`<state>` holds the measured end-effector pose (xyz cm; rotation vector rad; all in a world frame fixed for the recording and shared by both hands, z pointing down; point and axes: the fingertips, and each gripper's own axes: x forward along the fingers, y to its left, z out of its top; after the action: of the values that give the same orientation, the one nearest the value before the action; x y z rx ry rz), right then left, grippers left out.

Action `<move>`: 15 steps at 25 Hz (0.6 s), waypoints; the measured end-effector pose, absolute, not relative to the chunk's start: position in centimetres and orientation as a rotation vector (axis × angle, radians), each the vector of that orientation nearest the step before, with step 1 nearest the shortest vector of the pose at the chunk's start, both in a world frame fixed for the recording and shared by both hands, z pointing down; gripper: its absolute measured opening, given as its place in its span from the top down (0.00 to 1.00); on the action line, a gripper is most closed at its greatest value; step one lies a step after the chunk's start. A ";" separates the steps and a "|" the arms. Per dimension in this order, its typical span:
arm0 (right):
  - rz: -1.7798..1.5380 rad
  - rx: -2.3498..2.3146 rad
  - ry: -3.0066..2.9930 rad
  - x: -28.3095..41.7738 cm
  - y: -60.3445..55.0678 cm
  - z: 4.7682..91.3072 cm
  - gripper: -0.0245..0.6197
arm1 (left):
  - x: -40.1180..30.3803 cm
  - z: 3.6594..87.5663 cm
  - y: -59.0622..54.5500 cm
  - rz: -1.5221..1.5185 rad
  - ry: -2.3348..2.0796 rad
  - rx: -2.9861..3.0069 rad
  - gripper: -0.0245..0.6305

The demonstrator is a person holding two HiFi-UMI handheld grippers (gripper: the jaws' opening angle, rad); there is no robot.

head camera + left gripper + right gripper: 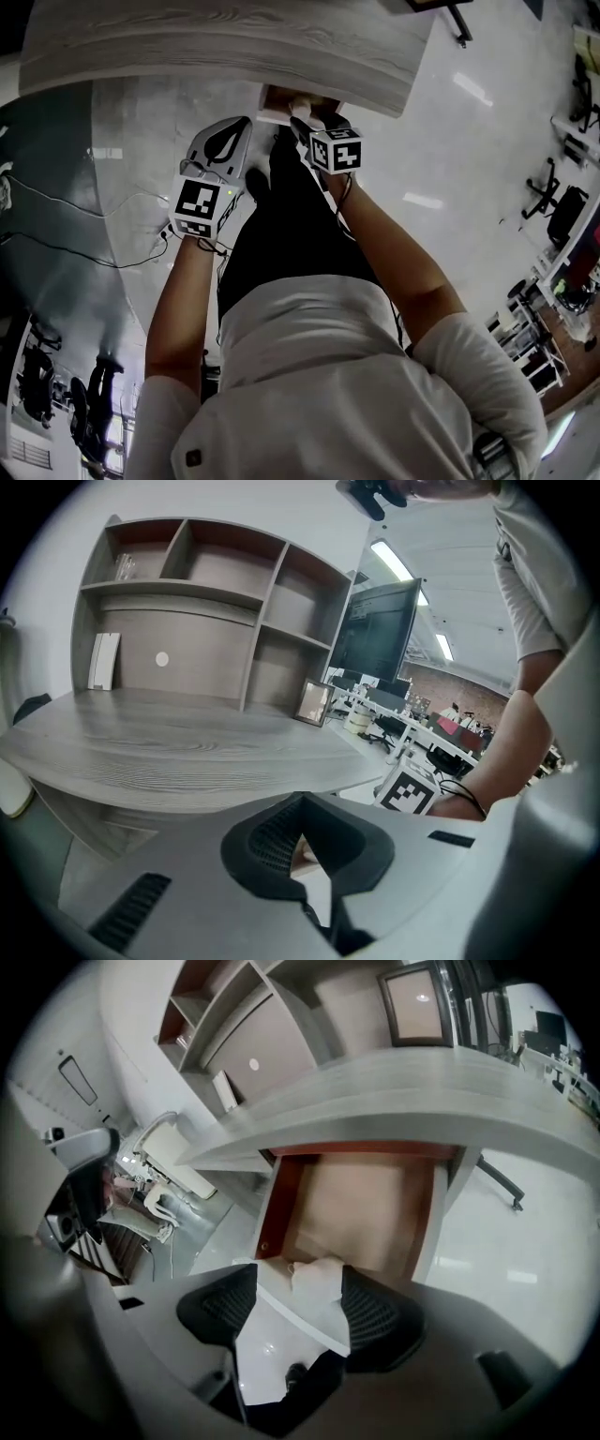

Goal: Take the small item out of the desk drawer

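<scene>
Head view: the desk (225, 47) fills the top of the frame. The drawer (274, 105) juts out from under its lower edge at centre. The right gripper (304, 107) reaches into the drawer's front, and the left gripper (240, 129) hangs just left of it, clear of the drawer.

Left gripper view: the left gripper (300, 808) has its tips drawn together at lower centre, with only a thin slit below them and nothing held. The desk top (187, 742) spreads across the middle, with a shelf unit (216, 602) at upper left.

Right gripper view: the right gripper (298, 1281) stands with its pads spread wide over the open drawer (361, 1204). The small white item (317, 1281) lies between them at the drawer's front edge, against the right-hand pad (375, 1316) at lower centre.
</scene>
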<state>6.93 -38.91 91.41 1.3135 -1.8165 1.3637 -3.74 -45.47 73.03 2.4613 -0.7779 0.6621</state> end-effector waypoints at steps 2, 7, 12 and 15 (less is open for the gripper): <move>1.380 1.305 -1.779 6.8 -39.0 92.4 0.54 | -3.5 73.5 -45.6 0.659 -0.771 2.448 0.95; 1.381 1.280 -1.693 6.5 -39.6 94.4 0.54 | -3.1 74.2 -45.9 0.649 -0.768 2.429 0.95; 1.401 1.245 -1.602 6.2 -39.7 96.2 0.54 | -3.3 74.3 -46.4 0.647 -0.763 2.415 0.95; 1.409 1.234 -1.555 6.3 -39.7 97.2 0.54 | -3.4 74.5 -46.5 0.636 -0.769 2.398 0.95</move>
<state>6.32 -39.65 97.25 1.2337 -1.5550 1.4086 -3.40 -46.54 74.55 2.3980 -0.7688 0.6362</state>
